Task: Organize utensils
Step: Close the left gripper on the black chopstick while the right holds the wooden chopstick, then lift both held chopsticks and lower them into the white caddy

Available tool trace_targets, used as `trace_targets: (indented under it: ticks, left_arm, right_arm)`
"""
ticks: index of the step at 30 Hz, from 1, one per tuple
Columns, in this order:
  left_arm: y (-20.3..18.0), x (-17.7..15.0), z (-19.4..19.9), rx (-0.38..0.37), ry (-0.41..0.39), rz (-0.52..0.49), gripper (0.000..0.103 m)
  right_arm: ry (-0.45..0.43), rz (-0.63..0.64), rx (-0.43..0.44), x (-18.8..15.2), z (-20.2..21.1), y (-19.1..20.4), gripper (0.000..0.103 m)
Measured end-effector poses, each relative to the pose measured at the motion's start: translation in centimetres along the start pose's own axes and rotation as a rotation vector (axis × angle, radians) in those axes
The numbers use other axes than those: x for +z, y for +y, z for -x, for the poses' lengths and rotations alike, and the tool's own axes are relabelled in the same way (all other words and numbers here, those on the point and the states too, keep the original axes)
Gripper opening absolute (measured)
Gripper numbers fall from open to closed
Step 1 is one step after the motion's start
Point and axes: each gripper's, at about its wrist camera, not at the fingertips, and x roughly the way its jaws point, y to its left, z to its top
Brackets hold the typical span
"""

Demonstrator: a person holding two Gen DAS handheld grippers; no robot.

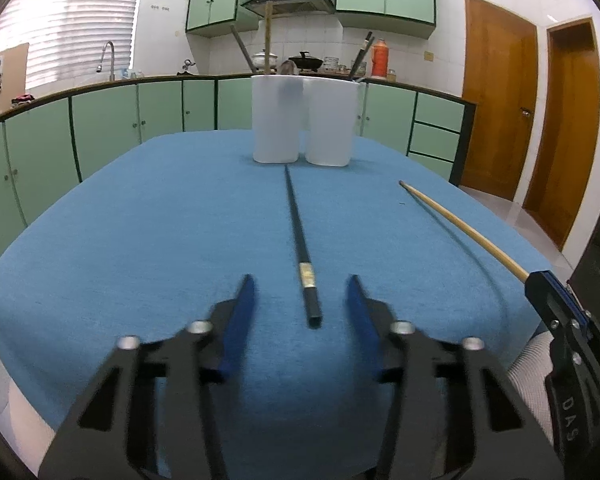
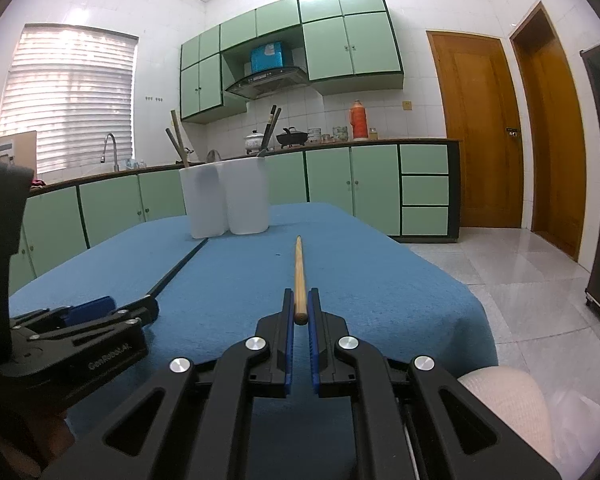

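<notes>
Chopsticks lie on the blue cloth (image 1: 140, 220): black chopstick (image 1: 300, 240) at frame centre between the spread left gripper (image 1: 302, 292); right gripper (image 2: 300, 312) pinches the wooden chopstick (image 2: 299, 276), lower centre.

Matt blue cloth table cover (image 1: 140, 216); pale wooden chopstick (image 2: 299, 276); glossy black chopstick (image 1: 298, 236); translucent plastic cups (image 1: 276, 120)
</notes>
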Motion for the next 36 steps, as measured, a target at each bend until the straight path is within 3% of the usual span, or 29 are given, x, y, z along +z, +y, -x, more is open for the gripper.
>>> trace_targets:
  ticks: [5, 19, 36]
  left_arm:
    - [-0.4, 0.0, 0.0, -0.024, 0.011, 0.001, 0.009]
    - [-0.6, 1.1, 1.6, -0.037, -0.020, -0.024, 0.006]
    - [0.2, 7.6, 5.9, -0.046, -0.204, -0.055, 0.006]
  right_arm:
    - [0.004, 0.000, -0.003, 0.0, 0.0, 0.0, 0.007]
    - [-0.011, 0.025, -0.008, 0.8, 0.2, 0.6, 0.007]
    - [-0.135, 0.053, 0.052, 8.5, 0.5, 1.5, 0.007]
